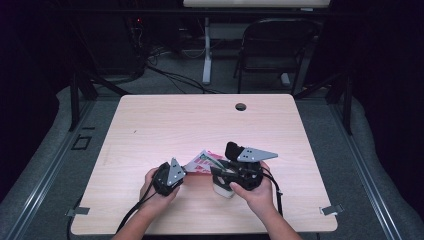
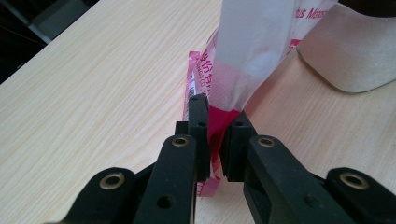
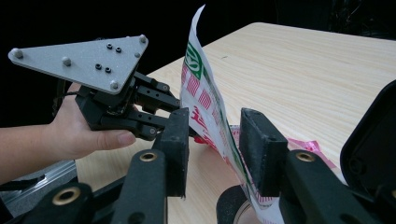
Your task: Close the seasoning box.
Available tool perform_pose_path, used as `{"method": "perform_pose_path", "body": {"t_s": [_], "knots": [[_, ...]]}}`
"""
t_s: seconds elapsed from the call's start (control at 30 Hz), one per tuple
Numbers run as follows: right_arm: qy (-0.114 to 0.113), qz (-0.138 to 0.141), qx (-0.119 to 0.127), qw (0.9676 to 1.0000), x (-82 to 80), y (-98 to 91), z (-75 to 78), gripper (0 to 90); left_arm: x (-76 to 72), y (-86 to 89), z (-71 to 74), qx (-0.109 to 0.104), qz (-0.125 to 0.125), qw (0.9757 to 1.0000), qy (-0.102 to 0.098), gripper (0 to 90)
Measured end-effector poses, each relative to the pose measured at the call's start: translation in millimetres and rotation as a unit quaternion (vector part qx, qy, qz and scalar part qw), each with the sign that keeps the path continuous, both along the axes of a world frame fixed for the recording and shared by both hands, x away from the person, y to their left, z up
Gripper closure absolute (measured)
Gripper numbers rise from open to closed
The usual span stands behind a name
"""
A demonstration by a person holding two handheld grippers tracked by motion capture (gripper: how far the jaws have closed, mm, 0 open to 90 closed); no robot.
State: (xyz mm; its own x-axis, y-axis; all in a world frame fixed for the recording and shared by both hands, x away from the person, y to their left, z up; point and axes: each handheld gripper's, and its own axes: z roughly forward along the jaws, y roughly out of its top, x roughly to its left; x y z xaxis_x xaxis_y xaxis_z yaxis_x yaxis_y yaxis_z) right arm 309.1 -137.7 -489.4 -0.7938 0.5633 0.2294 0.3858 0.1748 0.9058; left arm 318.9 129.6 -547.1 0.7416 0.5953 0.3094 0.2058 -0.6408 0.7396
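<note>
Left gripper view: left tool [image 2: 215, 140] pinches glossy printed wrapper [image 2: 247, 56]; right tool [image 3: 217, 144] open around it.

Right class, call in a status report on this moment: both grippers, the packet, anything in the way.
Left gripper shut on packet. Right gripper open, packet between its jaws. Tape roll under right gripper, close to the work.

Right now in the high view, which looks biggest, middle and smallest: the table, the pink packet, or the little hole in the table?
1. Table, by far the largest.
2. Pink packet.
3. Hole, smallest, though it sits farther from the camera.
</note>
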Motion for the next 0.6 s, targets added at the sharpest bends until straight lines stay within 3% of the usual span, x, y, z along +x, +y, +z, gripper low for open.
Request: {"method": "perform_pose_path", "body": {"t_s": [0.6], "knots": [[-0.008, -0.029, 0.010, 0.9995, 0.0, -10.9, 5.0, 51.7, 6.2, 5.7, 0.4, -0.022, 0.005, 0.9995, 0.020, 85.3]]}}
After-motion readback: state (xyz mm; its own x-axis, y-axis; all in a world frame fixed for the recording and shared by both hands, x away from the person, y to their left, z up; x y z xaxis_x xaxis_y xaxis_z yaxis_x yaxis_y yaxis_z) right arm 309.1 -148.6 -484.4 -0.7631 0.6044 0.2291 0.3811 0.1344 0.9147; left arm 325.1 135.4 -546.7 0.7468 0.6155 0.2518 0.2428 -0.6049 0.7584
